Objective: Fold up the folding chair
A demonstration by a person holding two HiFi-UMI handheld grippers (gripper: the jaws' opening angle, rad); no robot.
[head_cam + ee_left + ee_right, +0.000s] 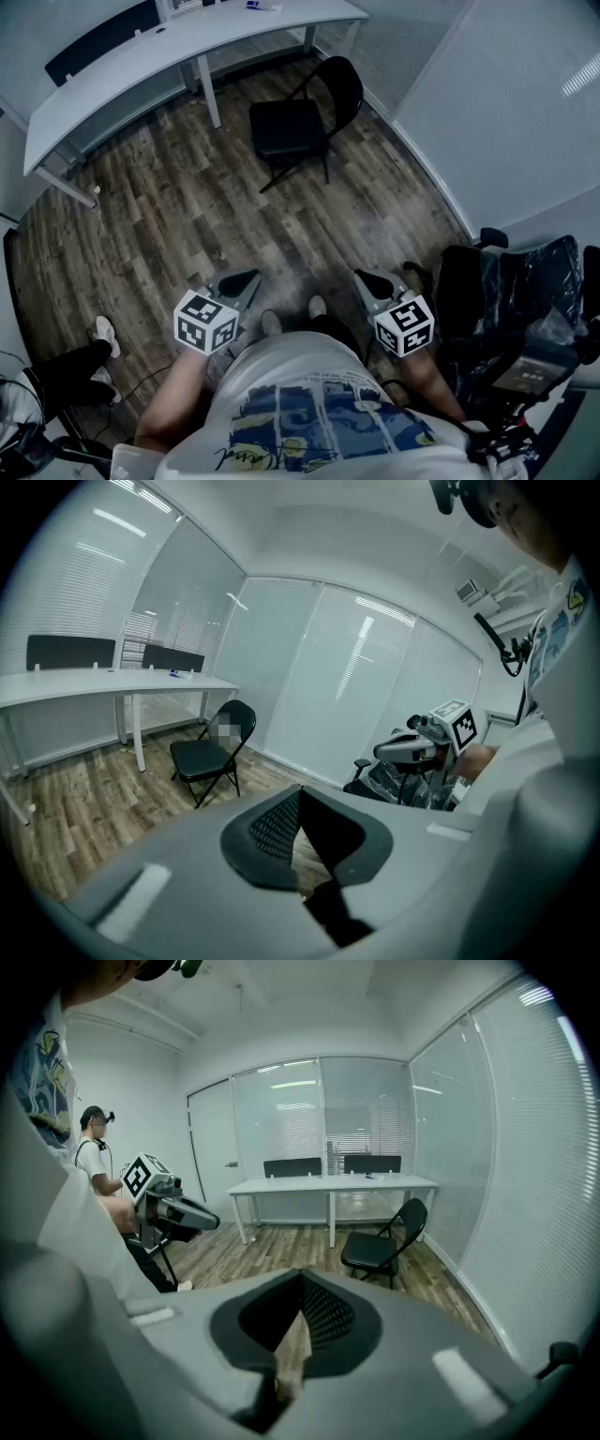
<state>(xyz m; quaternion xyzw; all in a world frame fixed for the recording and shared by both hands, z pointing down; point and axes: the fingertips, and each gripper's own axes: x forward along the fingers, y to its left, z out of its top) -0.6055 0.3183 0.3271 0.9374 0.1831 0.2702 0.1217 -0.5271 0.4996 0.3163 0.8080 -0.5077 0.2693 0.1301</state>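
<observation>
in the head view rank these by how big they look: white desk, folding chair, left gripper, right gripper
1. white desk
2. folding chair
3. left gripper and right gripper: they look alike, so no ranking between them. Both are much nearer the camera, which enlarges them.

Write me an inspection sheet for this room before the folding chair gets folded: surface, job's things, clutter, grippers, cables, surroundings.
Surface: wood-plank floor, open between the person and the chair.
Job's things: black folding chair, unfolded, upright, near the desk's end, untouched.
Clutter: dark bags and gear heaped at the right.
Grippers: left gripper and right gripper both shut, empty, held low, far from the chair.
Cables: what looks like a thin dark lead on the floor at lower left.
Surroundings: long white desk, glass walls with blinds, a second person standing by.
</observation>
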